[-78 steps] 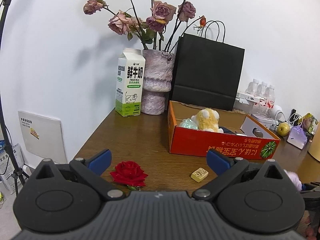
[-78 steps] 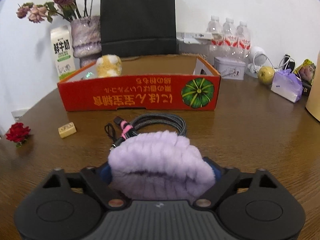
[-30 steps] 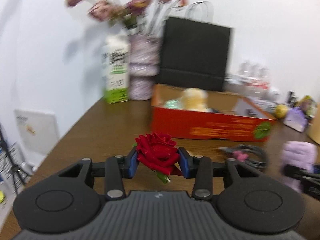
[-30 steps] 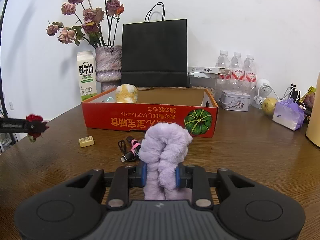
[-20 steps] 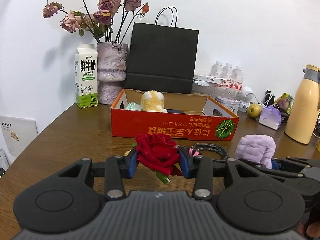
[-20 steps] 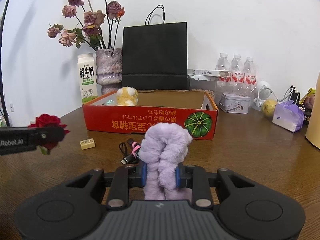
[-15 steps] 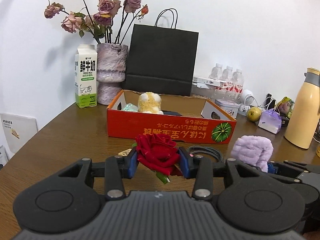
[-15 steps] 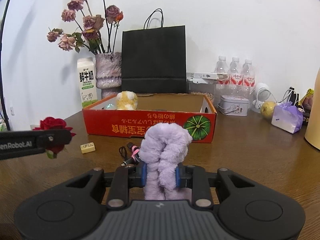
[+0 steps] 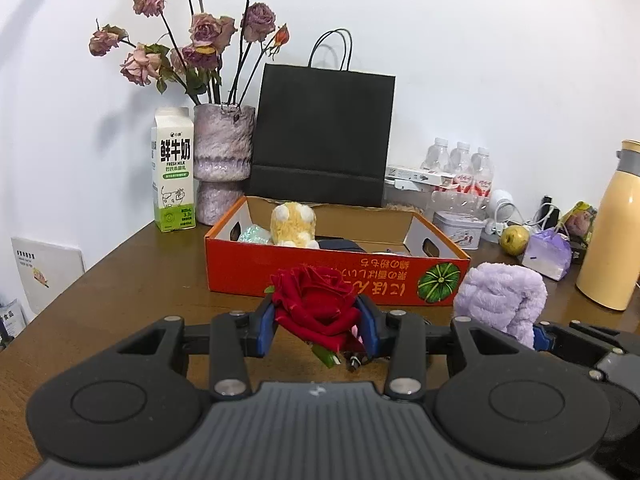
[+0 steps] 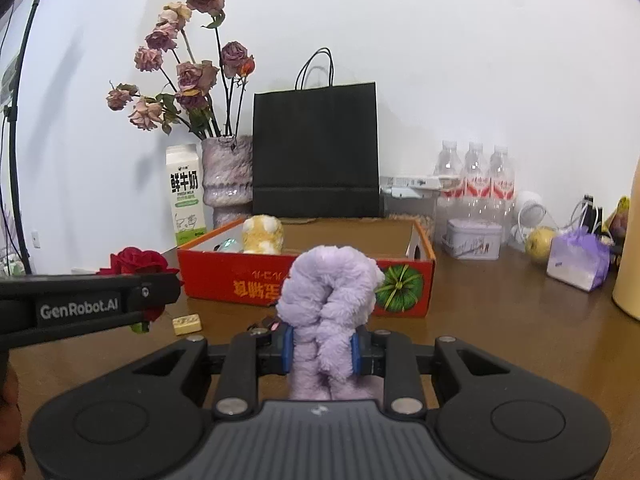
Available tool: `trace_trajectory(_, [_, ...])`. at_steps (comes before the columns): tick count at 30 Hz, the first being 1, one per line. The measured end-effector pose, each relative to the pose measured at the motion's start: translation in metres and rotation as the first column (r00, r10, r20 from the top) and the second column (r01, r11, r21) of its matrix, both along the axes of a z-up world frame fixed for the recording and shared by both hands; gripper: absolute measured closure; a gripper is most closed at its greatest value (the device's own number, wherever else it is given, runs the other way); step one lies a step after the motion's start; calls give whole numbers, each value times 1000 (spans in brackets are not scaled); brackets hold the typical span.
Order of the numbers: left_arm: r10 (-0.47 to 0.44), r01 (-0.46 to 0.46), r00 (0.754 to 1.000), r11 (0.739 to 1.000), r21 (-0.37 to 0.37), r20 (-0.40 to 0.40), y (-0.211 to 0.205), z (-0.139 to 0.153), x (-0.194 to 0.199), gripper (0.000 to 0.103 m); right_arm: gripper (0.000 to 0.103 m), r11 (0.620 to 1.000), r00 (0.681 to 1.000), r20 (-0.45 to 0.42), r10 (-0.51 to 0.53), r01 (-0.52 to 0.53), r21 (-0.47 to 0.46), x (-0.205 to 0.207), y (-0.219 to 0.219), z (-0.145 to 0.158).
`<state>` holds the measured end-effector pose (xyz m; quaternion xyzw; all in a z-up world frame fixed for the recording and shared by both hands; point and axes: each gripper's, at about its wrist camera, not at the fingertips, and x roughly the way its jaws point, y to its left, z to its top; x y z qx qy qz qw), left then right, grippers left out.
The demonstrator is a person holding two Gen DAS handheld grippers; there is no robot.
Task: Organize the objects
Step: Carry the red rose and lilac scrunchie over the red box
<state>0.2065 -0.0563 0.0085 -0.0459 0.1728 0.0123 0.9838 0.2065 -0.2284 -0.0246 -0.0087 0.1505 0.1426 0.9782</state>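
Note:
My left gripper (image 9: 318, 326) is shut on a red rose (image 9: 316, 304), held above the table just in front of the orange cardboard box (image 9: 336, 276). My right gripper (image 10: 320, 350) is shut on a fluffy purple scrunchie (image 10: 328, 300), also raised before the box (image 10: 404, 292). The right wrist view shows the left gripper's arm and the rose (image 10: 138, 262) at the left. In the left wrist view the scrunchie (image 9: 500, 300) sits at the right. A yellow plush toy (image 9: 293, 224) lies inside the box. A small yellow block (image 10: 186, 324) rests on the table.
Behind the box stand a milk carton (image 9: 173, 180), a vase of dried roses (image 9: 222, 152) and a black paper bag (image 9: 324, 136). Water bottles (image 9: 460, 172), a tin (image 9: 460, 228), an apple (image 9: 514, 240), a purple pouch (image 9: 550, 254) and a yellow flask (image 9: 614, 228) crowd the right.
The left gripper took hold of the rose, lifted it and carried it rightward toward the box. The right gripper lifted the scrunchie off the table and its view has tilted upward.

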Motion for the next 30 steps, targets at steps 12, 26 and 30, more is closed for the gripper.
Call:
trace_trajectory(12, [45, -44, 999, 999, -8, 2, -9, 13, 40, 61, 78, 1000, 999, 35, 20, -20, -8, 31, -5, 9])
trace_trajectory(26, [54, -53, 998, 997, -53, 14, -13, 17, 86, 61, 78, 999, 999, 34, 38, -38, -8, 73, -4, 14])
trace_trajectory(30, [55, -54, 998, 997, -62, 19, -11, 19, 98, 61, 78, 999, 998, 41, 39, -39, -5, 86, -2, 16])
